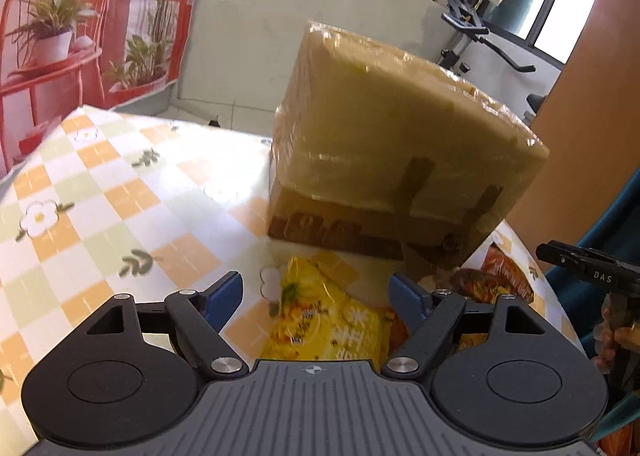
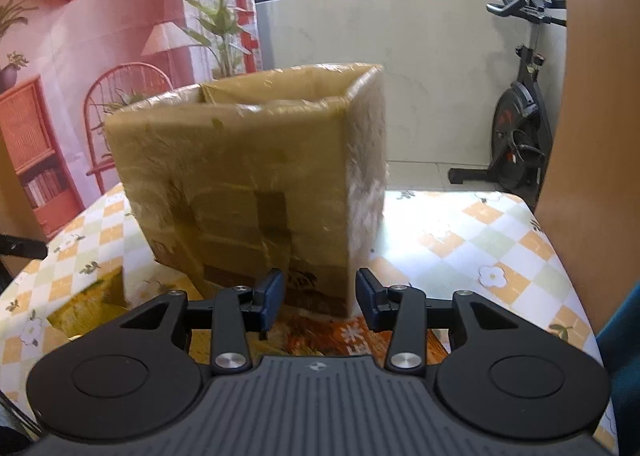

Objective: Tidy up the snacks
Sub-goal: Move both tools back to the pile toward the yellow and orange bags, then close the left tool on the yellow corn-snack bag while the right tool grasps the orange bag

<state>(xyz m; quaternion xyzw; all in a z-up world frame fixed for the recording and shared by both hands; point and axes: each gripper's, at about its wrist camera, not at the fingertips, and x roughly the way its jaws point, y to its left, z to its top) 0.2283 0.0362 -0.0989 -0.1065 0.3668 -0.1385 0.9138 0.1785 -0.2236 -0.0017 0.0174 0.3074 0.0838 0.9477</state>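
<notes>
Barely started: both packets outside the box

Nearest in the left wrist view, the left gripper (image 1: 316, 292) has its fingers well apart, nothing between them, poised over the yellow snack packet (image 1: 324, 316) lying flat on the worktop (image 1: 100, 191). Just beside it, toward the right, lies an orange snack packet (image 1: 504, 276). The right gripper (image 2: 320, 294) hangs above that orange packet (image 2: 320, 336); its fingers stand a modest gap apart and clamp nothing.

Progress, judged: neither packet is lifted. Both lie against the foot of the cardboard box (image 2: 248, 183), which is wrapped in tape and open at the top. Its inside is mostly hidden, so whether anything is already in it I cannot tell.

Room: the box wall rises directly ahead of both grippers, so a lift must clear its rim. Open checked worktop lies left of the box in the left view and right of it in the right view. The far worktop edge runs behind the box; beyond are bare floor and an exercise bike (image 2: 516, 135).
</notes>
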